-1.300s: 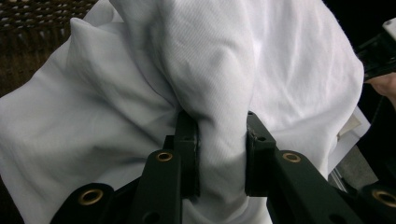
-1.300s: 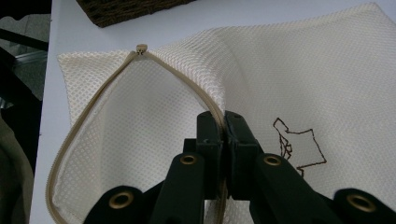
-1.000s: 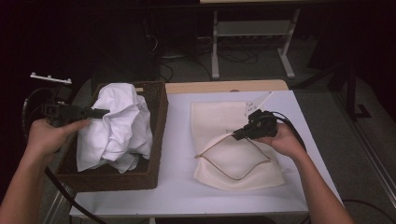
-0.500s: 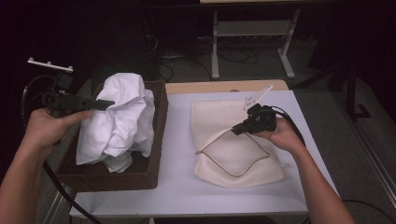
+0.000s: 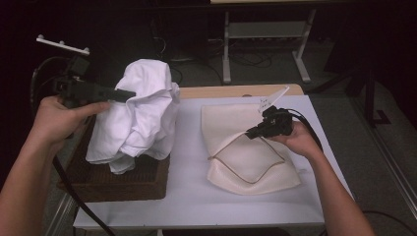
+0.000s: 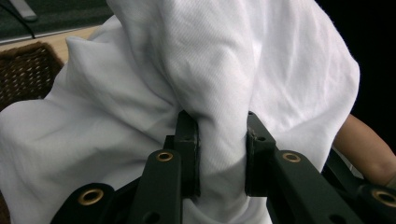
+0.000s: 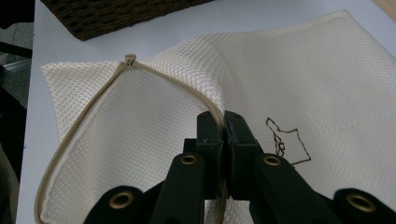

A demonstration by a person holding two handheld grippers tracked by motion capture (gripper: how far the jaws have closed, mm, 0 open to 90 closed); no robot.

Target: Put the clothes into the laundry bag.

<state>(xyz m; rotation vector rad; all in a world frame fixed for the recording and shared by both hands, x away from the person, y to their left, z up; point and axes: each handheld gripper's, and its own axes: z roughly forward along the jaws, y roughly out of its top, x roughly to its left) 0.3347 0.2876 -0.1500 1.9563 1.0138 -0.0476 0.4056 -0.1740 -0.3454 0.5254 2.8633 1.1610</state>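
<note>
White cloth: we hold a crumpled white cloth (image 5: 140, 113) bunched above the wicker basket (image 5: 118, 179), its lower folds hanging down into the basket.
Left gripper: our left gripper (image 5: 129, 94) reaches in level from the side of the basket away from the mesh bag; in the left gripper view its jaws (image 6: 222, 154) are clamped on a thick fold of the cloth.
Mesh bag: we see a cream mesh bag (image 5: 246, 157) lying flat on the white table (image 5: 196, 206), just beside the basket.
Zipper: a tan zipper (image 7: 154, 74) curves along the bag's open edge, on the side nearer the basket.
Right gripper: our right gripper (image 5: 250, 133) rests on the bag, away from the basket; in the right gripper view its jaws (image 7: 223, 140) are pinched tight on the zipper edge.
</note>
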